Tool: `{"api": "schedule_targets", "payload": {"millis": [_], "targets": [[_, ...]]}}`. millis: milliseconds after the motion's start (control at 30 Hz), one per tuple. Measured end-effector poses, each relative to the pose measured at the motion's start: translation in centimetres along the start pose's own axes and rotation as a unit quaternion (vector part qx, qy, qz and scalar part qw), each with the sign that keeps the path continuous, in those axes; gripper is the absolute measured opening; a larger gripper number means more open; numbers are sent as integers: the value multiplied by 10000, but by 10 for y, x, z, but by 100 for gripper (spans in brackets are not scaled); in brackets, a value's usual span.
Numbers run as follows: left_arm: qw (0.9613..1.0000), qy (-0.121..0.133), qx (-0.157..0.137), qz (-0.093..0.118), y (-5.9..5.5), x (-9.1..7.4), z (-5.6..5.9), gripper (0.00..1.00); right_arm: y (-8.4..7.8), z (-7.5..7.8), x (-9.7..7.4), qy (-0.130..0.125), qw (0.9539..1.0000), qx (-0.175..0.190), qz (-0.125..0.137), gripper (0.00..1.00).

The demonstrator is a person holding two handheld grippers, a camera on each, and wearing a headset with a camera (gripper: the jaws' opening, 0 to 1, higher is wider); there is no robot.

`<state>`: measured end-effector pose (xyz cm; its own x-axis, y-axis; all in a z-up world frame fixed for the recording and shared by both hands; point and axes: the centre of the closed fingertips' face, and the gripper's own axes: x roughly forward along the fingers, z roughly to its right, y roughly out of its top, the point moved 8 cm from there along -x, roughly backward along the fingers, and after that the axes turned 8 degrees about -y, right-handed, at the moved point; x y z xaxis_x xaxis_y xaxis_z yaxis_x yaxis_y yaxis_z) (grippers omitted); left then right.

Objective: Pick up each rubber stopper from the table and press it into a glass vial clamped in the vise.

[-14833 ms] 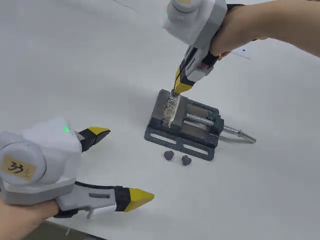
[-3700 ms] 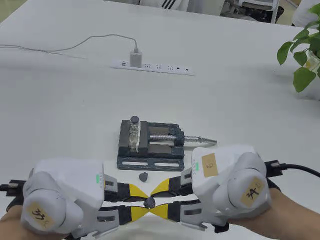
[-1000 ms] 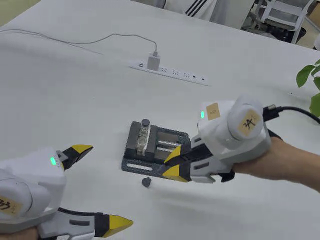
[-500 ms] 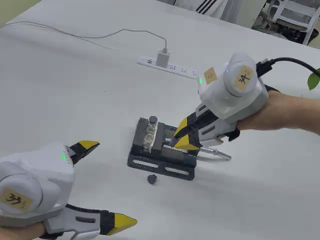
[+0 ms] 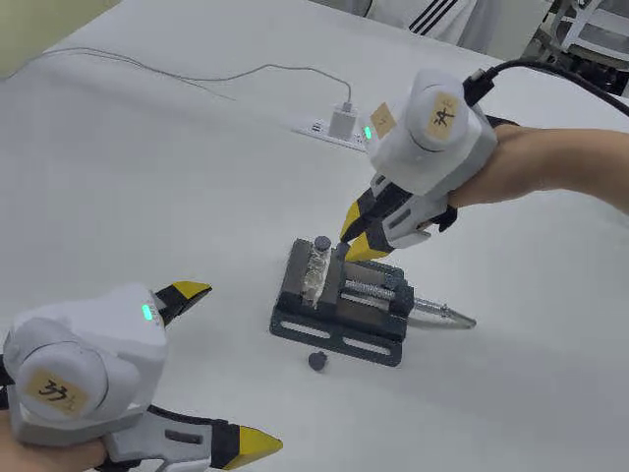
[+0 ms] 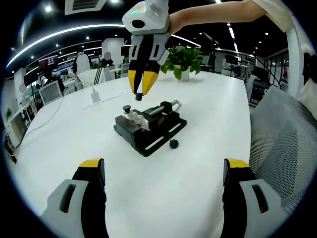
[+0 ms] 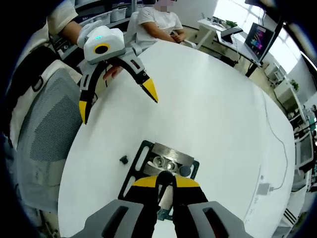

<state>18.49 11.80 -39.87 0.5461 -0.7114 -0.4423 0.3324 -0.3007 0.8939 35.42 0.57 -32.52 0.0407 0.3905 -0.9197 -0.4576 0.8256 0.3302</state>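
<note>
Right claw (image 5: 350, 241): I have its two yellow tips pinched together on a dark rubber stopper (image 5: 341, 252). It hangs in the air just above the far end of the vise. In the right gripper view the stopper reads as a small round piece caught between the tips.
Left claw (image 5: 226, 367): the tips stand wide apart with nothing between them. I hold it low at the near left, well apart from the vise.
Vise (image 5: 339, 339): dark metal, sitting flat on the white bench (image 5: 147, 177). Its screw handle points right in the head view.
Glass vials (image 5: 314, 275): clear and upright, clamped in a short row between the vise jaws. I cannot count them from the head view. From above, the right gripper view shows open round mouths.
Seated stopper (image 5: 322, 243): it sits on the vial at the far end of the row, just beside the stopper I am holding.
Loose stopper (image 5: 316, 361): it lies on the bench just in front of the vise base, touching nothing.
Power strip (image 5: 329, 130): white, on the bench beyond the vise. A charger is plugged into it and a cable runs off to the left.
</note>
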Motion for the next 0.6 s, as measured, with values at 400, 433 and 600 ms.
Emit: {"api": "schedule_targets", "payload": {"millis": [400, 433, 600], "targets": [[9999, 24, -112, 4, -3, 1, 3, 99, 2, 10, 18, 212, 9977, -552, -346, 5], [9999, 48, -105, -5, -3, 1, 3, 99, 3, 11, 19, 245, 9973, -589, -357, 5], [9998, 53, -159, -45, -4, 1, 1, 99, 5, 13, 25, 340, 9965, -646, -412, 5]]}}
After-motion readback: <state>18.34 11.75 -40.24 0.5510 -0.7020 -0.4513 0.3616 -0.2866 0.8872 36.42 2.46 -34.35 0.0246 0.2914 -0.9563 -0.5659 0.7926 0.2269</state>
